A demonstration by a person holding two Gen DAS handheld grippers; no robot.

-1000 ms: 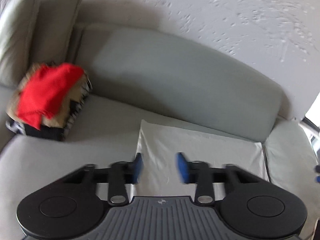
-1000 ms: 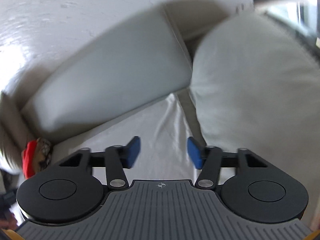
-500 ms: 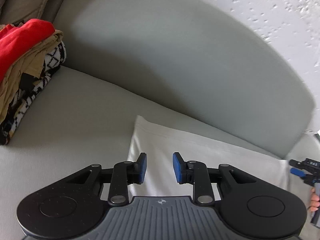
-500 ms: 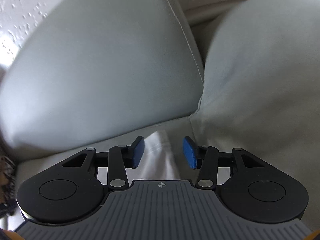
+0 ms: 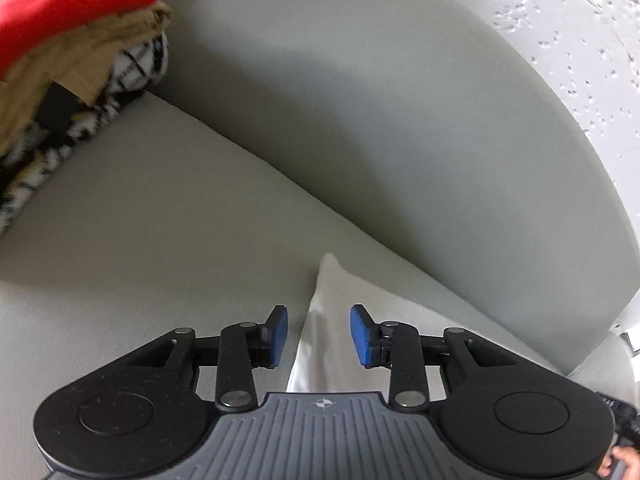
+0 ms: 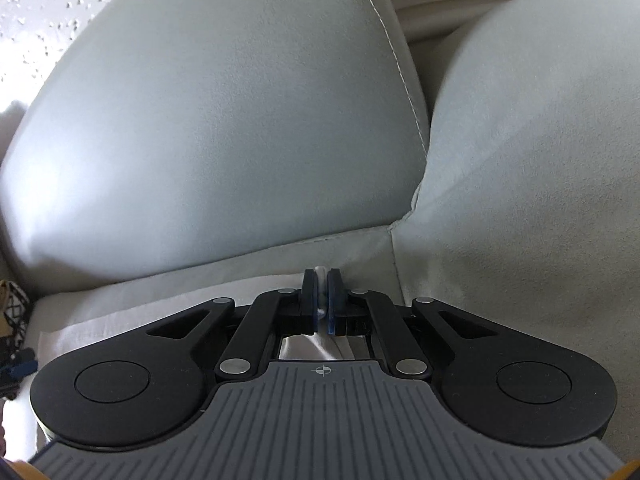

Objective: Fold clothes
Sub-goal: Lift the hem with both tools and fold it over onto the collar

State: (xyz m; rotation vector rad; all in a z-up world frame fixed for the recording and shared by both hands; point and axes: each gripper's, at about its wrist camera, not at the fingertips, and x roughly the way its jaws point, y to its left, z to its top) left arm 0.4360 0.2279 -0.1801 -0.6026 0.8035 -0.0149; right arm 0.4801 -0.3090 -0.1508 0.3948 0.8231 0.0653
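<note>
Right wrist: jaws pinch white cloth [image 6: 168,304] (sofa)

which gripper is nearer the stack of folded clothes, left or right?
Left. The clothes stack sits up-left of the left gripper; the right gripper, clamped on the white cloth, sees it only at its far-left edge.

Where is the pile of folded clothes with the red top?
In the left wrist view, the pile of folded clothes sits upper left on the grey sofa seat, against the backrest cushion.
</note>
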